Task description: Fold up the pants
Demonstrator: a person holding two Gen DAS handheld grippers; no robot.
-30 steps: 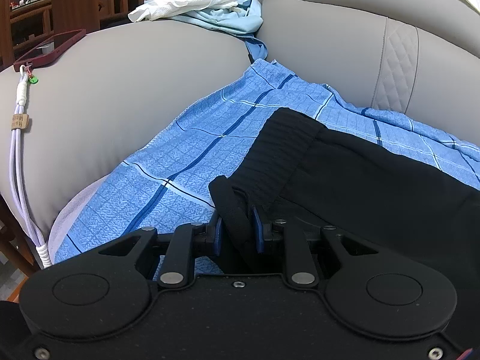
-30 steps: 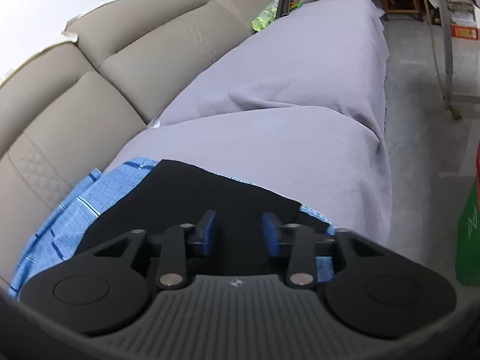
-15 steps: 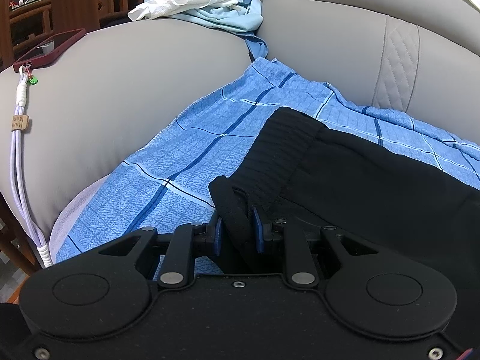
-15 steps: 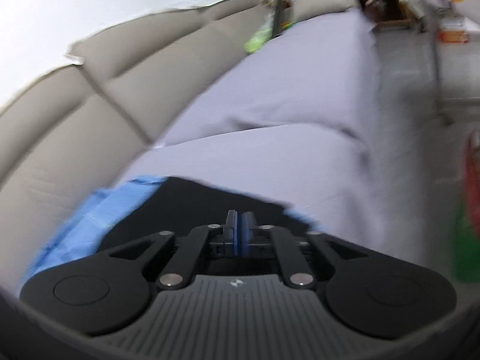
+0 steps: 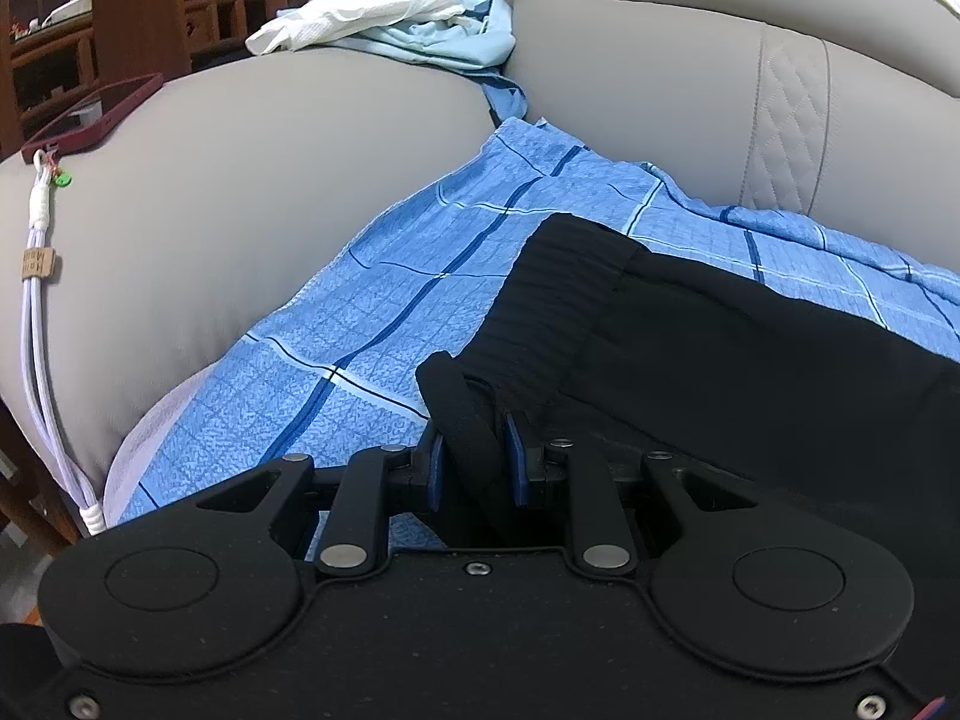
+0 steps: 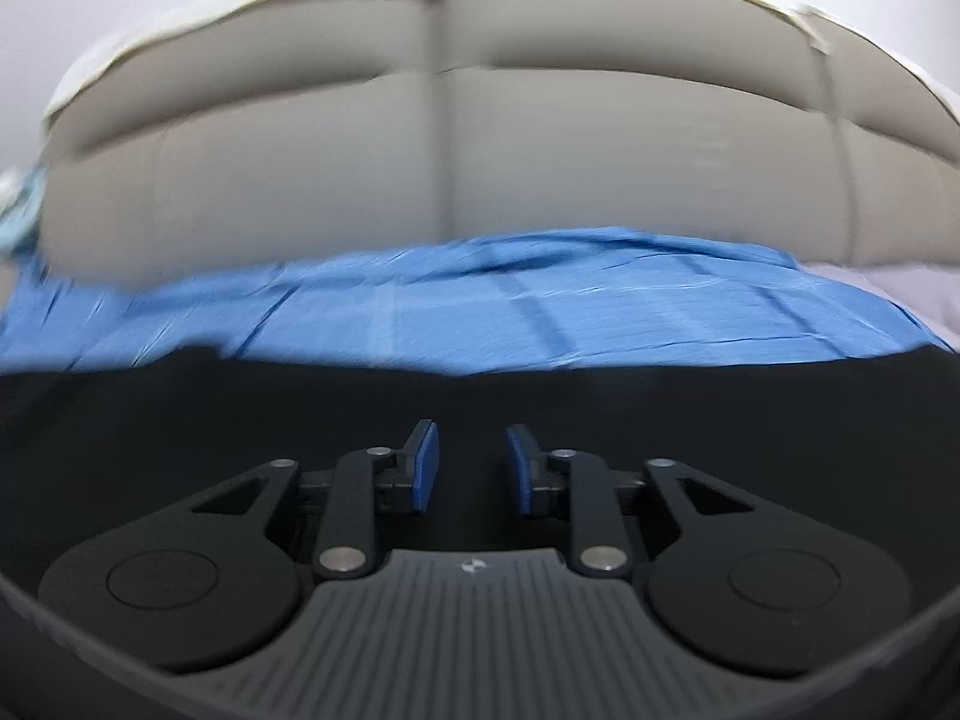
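Left gripper (image 5: 474, 456) is clamped on a bunched fold of the black pants (image 5: 750, 360), right at the near corner of the ribbed waistband (image 5: 558, 306). The blue pads (image 5: 515, 468) press the fabric from both sides, and a loop of it bulges up above them.

The pants lie spread on a blue checked sheet (image 5: 384, 324) that covers the sofa seat, waistband end toward the grey armrest (image 5: 258, 192). From the left wrist view the black cloth runs off to the right, flat across the sheet.

Over on the right wrist view, the picture is smeared with motion blur. The right gripper (image 6: 471, 468) has its jaws parted, blue pads (image 6: 423, 468) standing apart with nothing between them. It hangs above the pants (image 6: 240, 420), facing the sofa back (image 6: 480, 150), with the sheet (image 6: 540, 312) showing as a blue band beyond the black cloth.

On the armrest, a phone (image 5: 96, 114) in a dark red case sits near the far edge, a white cord (image 5: 36, 312) dangling down from it. Behind, a heap of white and pale blue clothes (image 5: 390, 24) rests where armrest meets backrest.
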